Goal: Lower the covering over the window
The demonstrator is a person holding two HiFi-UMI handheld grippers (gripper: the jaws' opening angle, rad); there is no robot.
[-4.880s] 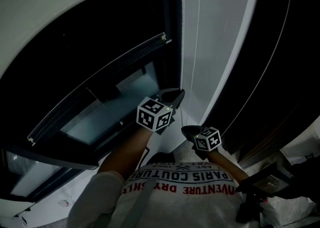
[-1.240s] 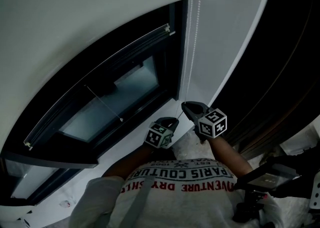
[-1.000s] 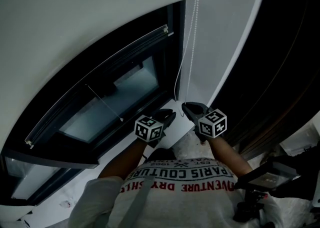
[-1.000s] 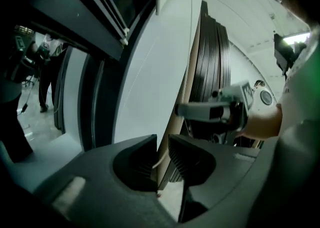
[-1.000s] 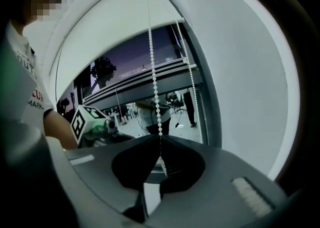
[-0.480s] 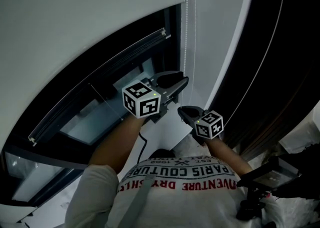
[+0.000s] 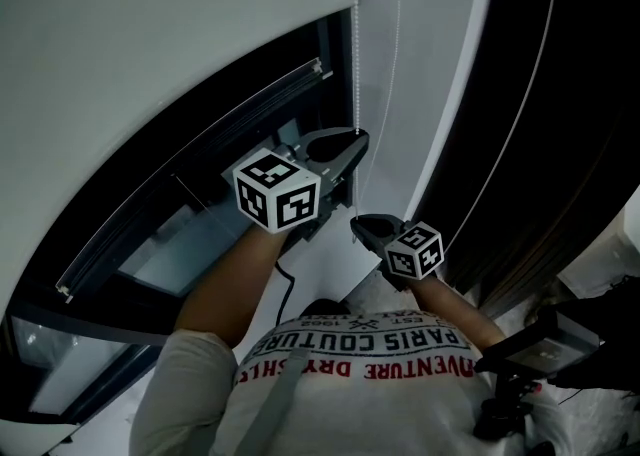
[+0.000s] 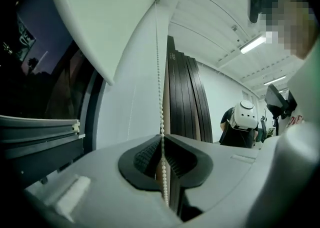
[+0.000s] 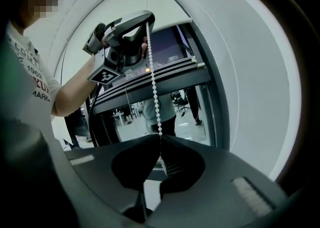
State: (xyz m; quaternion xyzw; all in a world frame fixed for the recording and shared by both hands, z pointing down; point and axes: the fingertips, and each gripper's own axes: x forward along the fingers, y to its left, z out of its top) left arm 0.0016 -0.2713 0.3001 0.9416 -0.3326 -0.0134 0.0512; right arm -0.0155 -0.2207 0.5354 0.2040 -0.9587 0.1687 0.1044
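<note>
The roller blind point(image 7: 150, 34) is part-way down. Its pale sheet covers the upper part of the window point(image 7: 200, 234), and its bottom edge leaves the dark lower glass and the frame bare. In the left gripper view the same sheet point(image 8: 115, 17) ends above the window's grey frame rail.

The bead chain point(image 7: 355, 44) hangs straight down along the right edge of the window, close to the blind's corner. Both tongs are on this one strand. The left tongs point(image 7: 352, 139) sit higher up the window's right edge, pointing roughly level. Their jaws have just been closing, and in their own view the left tongs point(image 8: 162, 139) are pinched on the bead chain point(image 8: 161, 97), which runs down through the ribbed pads.

The right tongs point(image 7: 358, 226) sit lower, nearer the bottom of the window and just beneath the left ones. In their own view the right tongs point(image 9: 160, 139) are fully together with the bead chain point(image 9: 153, 87) caught at the tips. From there the beads run up in a taut line to the left tongs point(image 9: 145, 22).

A second, thinner strand point(image 7: 395, 64) hangs free against the white wall point(image 7: 440, 64) to the right of the window. Beyond it stand dark vertical panels point(image 7: 560, 144).
</note>
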